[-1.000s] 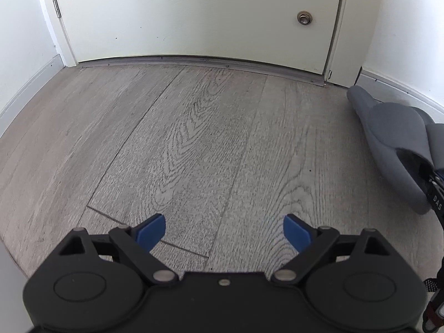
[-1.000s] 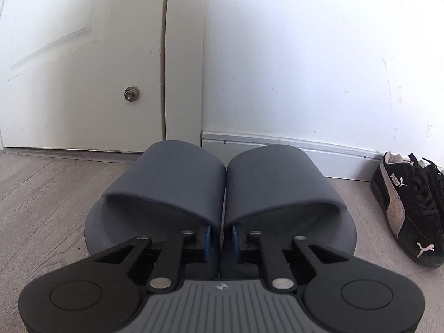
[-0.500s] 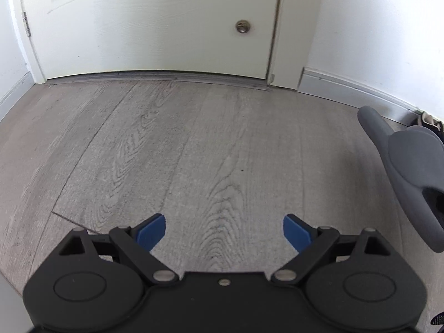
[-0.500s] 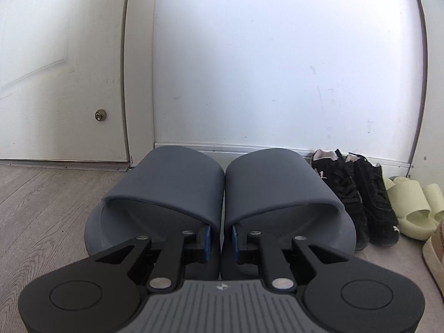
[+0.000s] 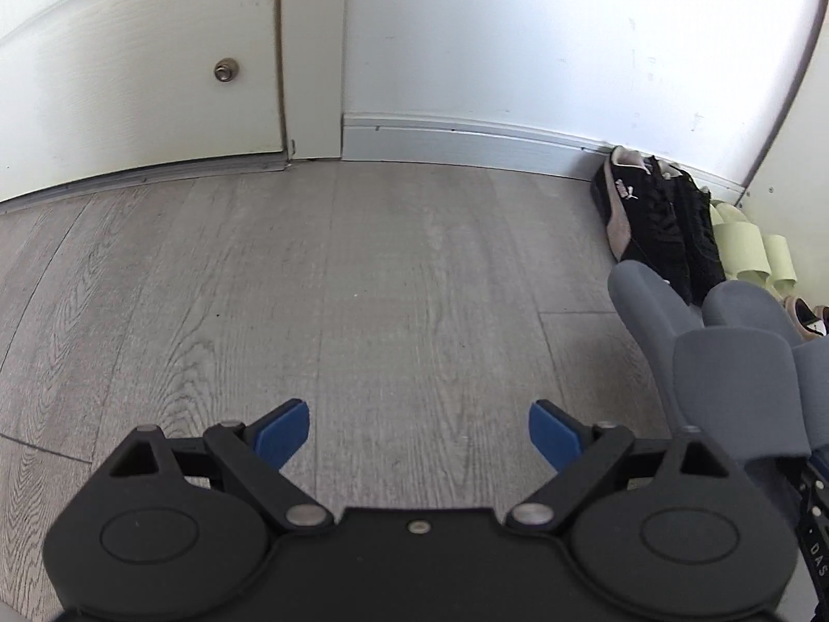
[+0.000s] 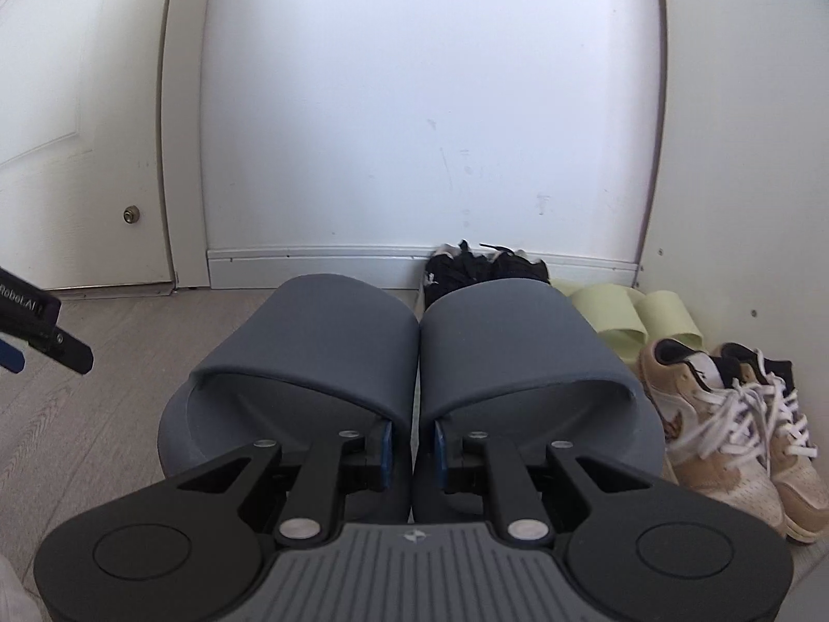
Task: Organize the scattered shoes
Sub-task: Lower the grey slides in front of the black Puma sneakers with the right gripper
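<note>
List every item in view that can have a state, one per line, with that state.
Left gripper: open, empty.
Right gripper: shut on the grey foam slides.
Grey foam slides: pinched together, off the floor.
Black suede sneakers: paired at the baseboard.
Pale green slides: paired beside them.
Tan-and-white laced sneakers: paired, laces tied.
White door: closed.

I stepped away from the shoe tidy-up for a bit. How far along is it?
Done: black sneakers, pale green slides and tan sneakers already sit lined up near the wall. In hand: the right gripper pinches both grey slides together. Left: setting them down; the left gripper is open, holding nothing.
</note>
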`<state>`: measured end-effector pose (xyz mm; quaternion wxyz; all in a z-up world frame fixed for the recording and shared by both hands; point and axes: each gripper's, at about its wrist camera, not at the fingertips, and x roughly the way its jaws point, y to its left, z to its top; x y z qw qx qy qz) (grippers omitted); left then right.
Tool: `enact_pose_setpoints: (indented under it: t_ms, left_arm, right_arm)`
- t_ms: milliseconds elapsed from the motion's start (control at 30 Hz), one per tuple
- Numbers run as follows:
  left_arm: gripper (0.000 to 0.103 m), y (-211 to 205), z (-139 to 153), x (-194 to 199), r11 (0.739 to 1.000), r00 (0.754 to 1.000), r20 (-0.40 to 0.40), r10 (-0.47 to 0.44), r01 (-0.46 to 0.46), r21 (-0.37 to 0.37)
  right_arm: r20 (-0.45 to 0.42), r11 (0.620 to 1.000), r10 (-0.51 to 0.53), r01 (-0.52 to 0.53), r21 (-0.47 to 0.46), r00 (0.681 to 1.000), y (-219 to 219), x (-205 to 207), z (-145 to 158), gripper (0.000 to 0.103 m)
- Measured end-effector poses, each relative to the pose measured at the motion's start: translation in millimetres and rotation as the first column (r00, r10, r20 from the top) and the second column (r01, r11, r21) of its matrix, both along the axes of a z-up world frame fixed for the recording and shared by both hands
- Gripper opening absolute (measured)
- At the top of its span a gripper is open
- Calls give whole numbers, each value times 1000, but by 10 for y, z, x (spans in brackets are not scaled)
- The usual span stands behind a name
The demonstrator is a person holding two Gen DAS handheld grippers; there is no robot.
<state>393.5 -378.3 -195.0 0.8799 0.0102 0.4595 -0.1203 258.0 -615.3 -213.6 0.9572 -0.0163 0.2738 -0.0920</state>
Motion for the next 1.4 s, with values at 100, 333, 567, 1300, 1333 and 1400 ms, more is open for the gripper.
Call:
enact_pose_setpoints:
  t_ms: [100, 333, 567, 1300, 1333, 1400]
  left_arm:
    - [93, -80, -8, -37, 1000, 1000, 1, -11, 11, 7]
    - [93, -97, -112, 8, 1000, 999, -32, 0, 0, -4]
    - [93, -82, -119, 6, 1000, 999, -34, 7, -7, 1]
    - [93, -56, -254, -81, 1000, 998, -61, 17, -15, 19]
    - [93, -47, -259, -76, 1000, 998, -62, 20, -19, 19]
    - [93, -15, -267, -67, 1000, 998, -66, 21, -20, 11]
  right_arm:
    - [-29, 999, -34, 34, 0, 999, -123, -164, -91, 19]
    - [-46, 998, -58, 59, 12, 997, -324, -262, -287, 20]
    - [-60, 989, -81, 87, 115, 995, -592, -120, -371, 20]
    - [-110, 986, -166, 163, -37, 980, -487, -126, -682, 37]
    - [-115, 986, -165, 162, -38, 980, -475, -122, -682, 39]
    - [-131, 986, -163, 160, -37, 978, -460, -107, -672, 40]
